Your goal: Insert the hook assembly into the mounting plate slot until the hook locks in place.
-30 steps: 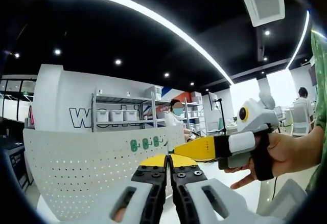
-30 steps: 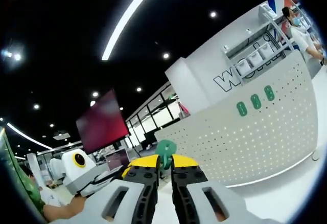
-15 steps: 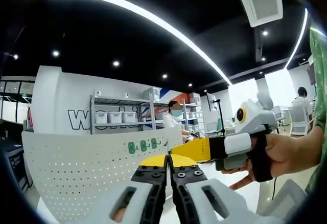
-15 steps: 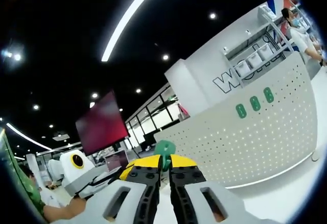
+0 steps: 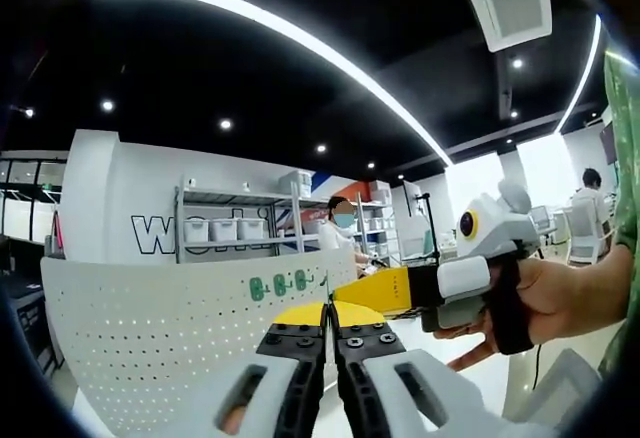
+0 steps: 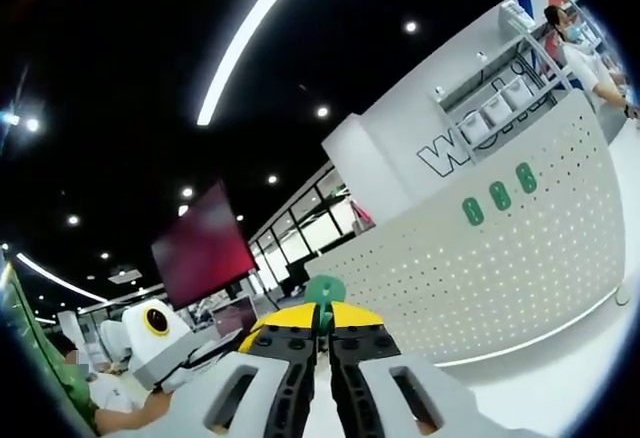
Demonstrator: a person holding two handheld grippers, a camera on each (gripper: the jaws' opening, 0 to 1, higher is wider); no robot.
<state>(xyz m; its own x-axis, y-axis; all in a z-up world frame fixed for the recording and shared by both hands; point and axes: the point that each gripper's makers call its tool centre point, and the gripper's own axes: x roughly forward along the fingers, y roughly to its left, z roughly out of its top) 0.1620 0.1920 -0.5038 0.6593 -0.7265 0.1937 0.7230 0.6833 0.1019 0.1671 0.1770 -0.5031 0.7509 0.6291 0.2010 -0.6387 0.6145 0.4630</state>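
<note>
Item: white pegboard panel (image 5: 150, 328), standing upright on the white surface (image 6: 560, 388) in front of me, its face dotted with rows of small holes. Mounted on it: three green hooks (image 6: 499, 196) in a short row near the panel's upper edge, set just beside one another. Behind the panel, a metal shelf rack (image 5: 240, 223) carries white bins (image 5: 228, 226).
</note>
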